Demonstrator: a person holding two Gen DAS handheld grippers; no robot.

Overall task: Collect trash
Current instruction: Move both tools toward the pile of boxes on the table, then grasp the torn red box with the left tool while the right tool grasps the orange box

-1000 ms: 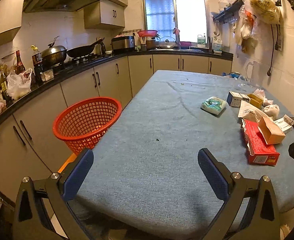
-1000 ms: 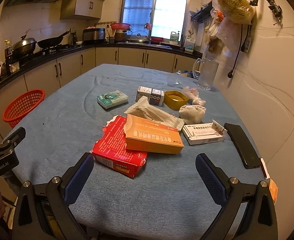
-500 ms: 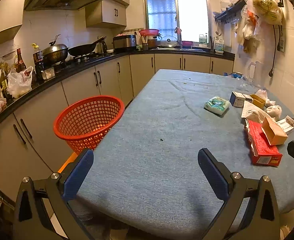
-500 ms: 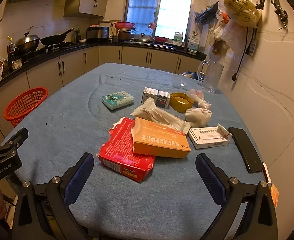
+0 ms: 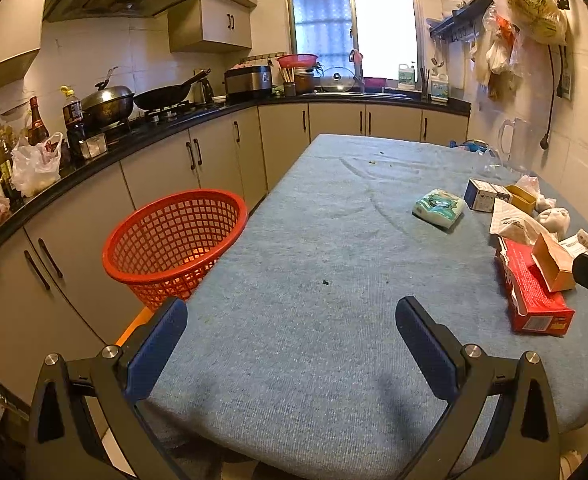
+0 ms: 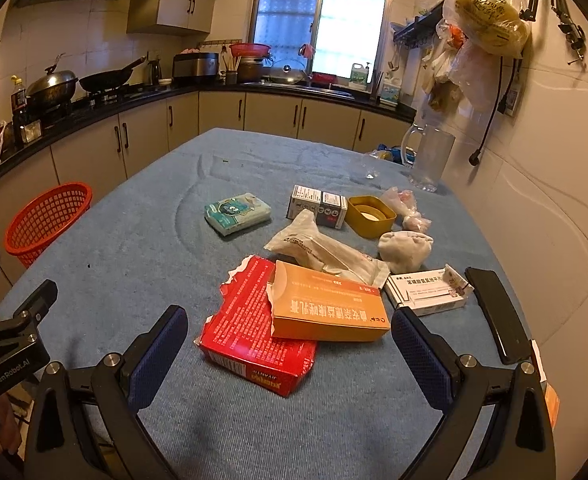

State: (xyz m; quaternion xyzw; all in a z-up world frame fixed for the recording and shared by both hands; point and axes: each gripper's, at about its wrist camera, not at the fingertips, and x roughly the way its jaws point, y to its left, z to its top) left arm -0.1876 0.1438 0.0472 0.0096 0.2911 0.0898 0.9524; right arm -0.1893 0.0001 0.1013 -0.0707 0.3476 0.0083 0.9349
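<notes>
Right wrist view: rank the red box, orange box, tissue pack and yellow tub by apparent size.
1. red box
2. orange box, partly covering it
3. tissue pack
4. yellow tub

The two boxes lie nearer the camera, so that gap is unsure.

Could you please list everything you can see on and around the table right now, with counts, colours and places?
Table: one, blue cloth, centre.
Basket: one, orange-red, beside the table's left edge.
Red box: one, torn, near edge.
Orange box: one, lying on the red box.
White packet: one, behind the orange box.
White box: one, right of the orange box.
Tissue pack: one, green-white, mid-table.
Small cartons: two, white and grey, side by side.
Yellow tub: one, beside the cartons.
Phone: one, black, right edge.
Clear jug: one, far right.
Left tongs: open, empty.
Right tongs: open, empty.
</notes>
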